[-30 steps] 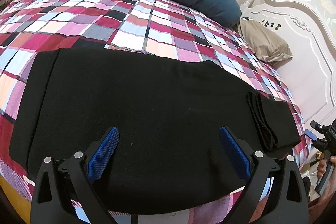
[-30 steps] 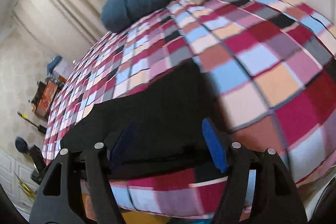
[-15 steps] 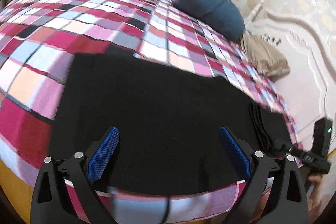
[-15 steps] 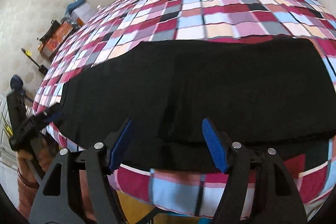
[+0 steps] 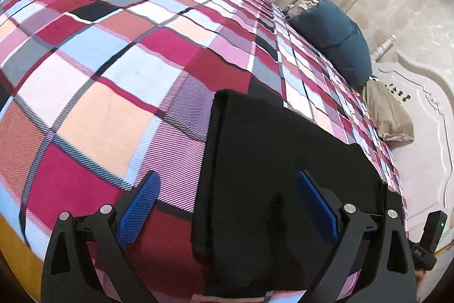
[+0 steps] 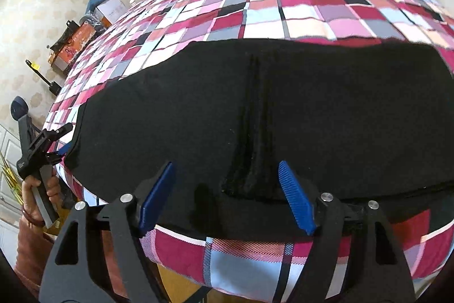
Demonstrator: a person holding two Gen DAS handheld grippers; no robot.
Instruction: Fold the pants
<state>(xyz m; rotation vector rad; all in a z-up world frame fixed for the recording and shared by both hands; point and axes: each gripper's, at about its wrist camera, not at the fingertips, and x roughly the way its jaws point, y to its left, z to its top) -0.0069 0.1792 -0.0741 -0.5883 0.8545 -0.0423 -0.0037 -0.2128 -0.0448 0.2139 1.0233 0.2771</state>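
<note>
Left wrist view shows my left gripper [image 5: 227,206] spread wide and empty over the end of the black pants [image 5: 272,166] on the plaid bed [image 5: 113,75]. I judge I should pinch both layers at the corner. My right gripper [image 6: 227,198], also apart, hovers at the near edge. The pants lie flat, doubled lengthwise, with a ridged fold midway.

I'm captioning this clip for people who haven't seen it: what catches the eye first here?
The black pants stand out, spread flat across the near edge of the bright pink, red and blue checked bedspread. Both hand-held grippers hover open over them: the left hand-held gripper at one end, the right hand-held gripper at a ridge of bunched cloth. A teal pillow lies by the headboard.
</note>
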